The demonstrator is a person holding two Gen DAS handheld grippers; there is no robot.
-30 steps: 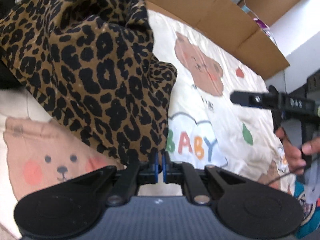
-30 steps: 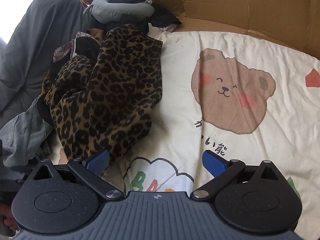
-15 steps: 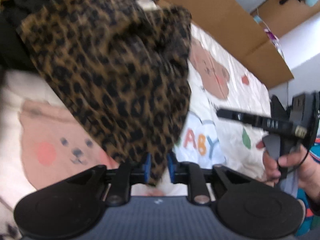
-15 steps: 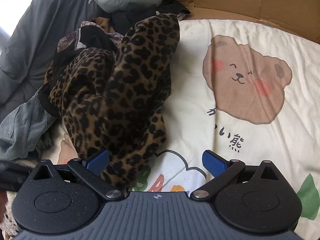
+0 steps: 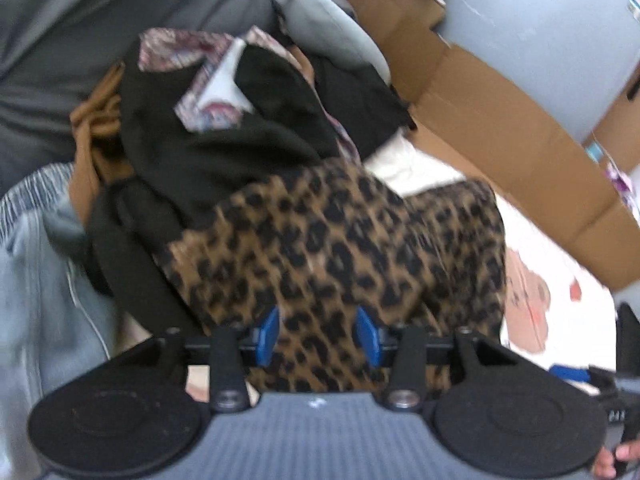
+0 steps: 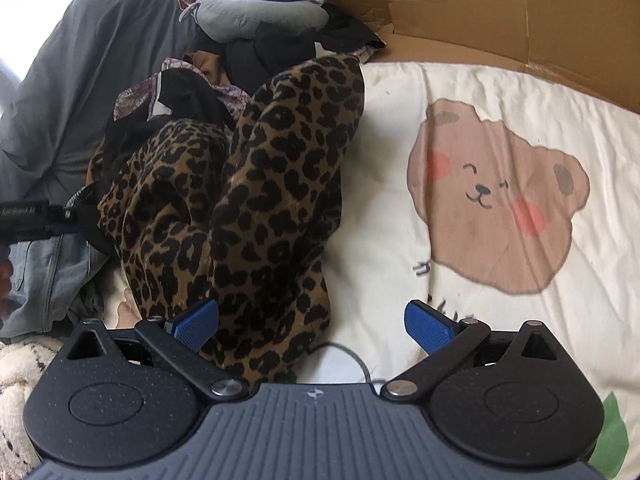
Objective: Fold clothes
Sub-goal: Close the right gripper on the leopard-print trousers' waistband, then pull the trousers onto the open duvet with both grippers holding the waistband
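**Leopard-print garment lies bunched on the bear blanket, both grippers over it**

A cream blanket (image 6: pixel 500 92) printed with a brown bear covers the surface, with a wall of cardboard (image 6: pixel 460 4) standing along its far edge. At its left side sits a big grey cushion (image 6: pixel 80 80), and against it a heap of clothes (image 5: pixel 224 128): black pieces, a paisley-patterned one, a tan one and pale blue jeans (image 6: pixel 48 276). A grey neck pillow (image 6: pixel 256 12) lies on top of the heap at the back.

The leopard-print garment (image 6: pixel 260 200) lies crumpled in two long humps on the blanket, its far end running up against the heap and its near end reaching under the right gripper.

The left gripper (image 5: pixel 318 336) hovers over the garment with its jaws about half open and opening; leopard cloth shows between the blue pads, but they do not press on it. The right gripper (image 6: pixel 312 324) has its jaws nearly full wide and closing slightly; the garment's near end lies just inside the left pad, bare blanket fills the remaining gap, and nothing is gripped.
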